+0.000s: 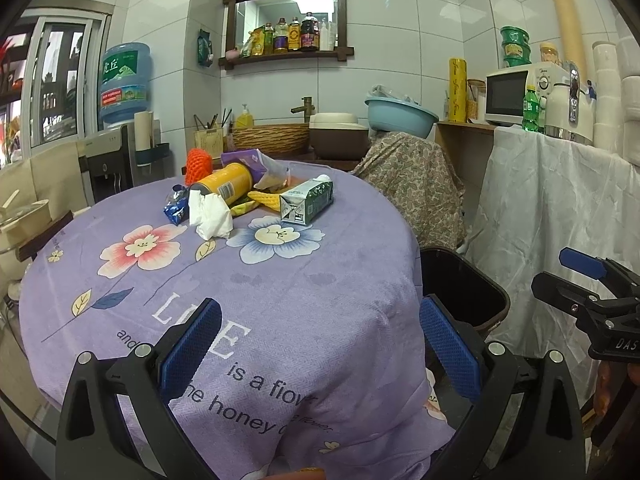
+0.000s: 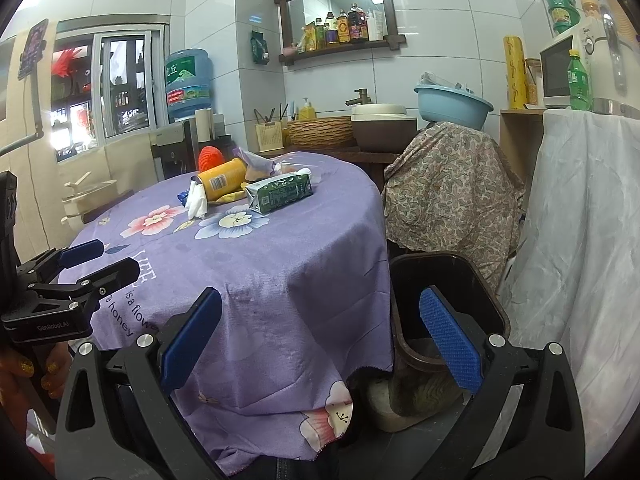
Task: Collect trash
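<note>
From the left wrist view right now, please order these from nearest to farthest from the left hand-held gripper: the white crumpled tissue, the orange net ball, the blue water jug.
Measured from the left hand-held gripper, which is open over the near table edge:
1. White crumpled tissue, at the front of the trash pile.
2. Orange net ball, behind the pile, at the far table edge.
3. Blue water jug, on the dispenser, by the back wall, left.

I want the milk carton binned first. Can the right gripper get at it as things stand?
Probably yes. The right gripper is open and empty, and the green milk carton lies at the near edge of the trash pile with bare tablecloth in front of it. Only the yellow can crowds it from behind.
</note>
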Demonstrator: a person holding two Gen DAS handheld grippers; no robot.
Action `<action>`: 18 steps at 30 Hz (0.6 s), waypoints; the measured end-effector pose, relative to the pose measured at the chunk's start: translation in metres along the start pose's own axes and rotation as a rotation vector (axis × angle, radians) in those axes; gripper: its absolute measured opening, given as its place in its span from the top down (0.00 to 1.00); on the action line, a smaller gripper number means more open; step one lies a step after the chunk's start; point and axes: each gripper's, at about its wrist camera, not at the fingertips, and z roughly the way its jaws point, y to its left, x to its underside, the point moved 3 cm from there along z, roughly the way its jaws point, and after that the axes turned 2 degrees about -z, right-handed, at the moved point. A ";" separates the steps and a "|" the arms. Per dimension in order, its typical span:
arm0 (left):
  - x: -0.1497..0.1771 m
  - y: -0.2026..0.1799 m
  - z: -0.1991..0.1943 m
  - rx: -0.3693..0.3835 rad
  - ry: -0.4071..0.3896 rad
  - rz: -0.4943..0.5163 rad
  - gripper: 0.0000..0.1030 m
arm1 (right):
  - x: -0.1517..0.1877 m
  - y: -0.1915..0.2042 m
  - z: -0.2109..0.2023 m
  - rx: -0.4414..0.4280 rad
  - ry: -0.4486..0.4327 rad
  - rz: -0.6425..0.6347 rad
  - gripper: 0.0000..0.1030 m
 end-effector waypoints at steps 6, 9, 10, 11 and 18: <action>0.000 0.000 0.000 0.001 0.000 0.000 0.05 | 0.001 0.000 0.000 0.000 -0.001 -0.001 0.05; 0.001 0.000 -0.001 0.006 -0.001 -0.002 0.05 | 0.001 0.000 0.000 0.001 -0.002 -0.001 0.05; 0.001 0.000 -0.001 0.006 -0.001 -0.001 0.05 | 0.001 0.000 0.000 0.002 -0.001 -0.001 0.05; 0.001 0.000 -0.001 0.005 -0.001 -0.001 0.05 | 0.001 0.000 0.000 0.002 -0.001 -0.002 0.05; 0.001 -0.001 -0.002 0.007 0.000 0.000 0.05 | 0.002 0.000 0.000 0.003 0.000 -0.003 0.05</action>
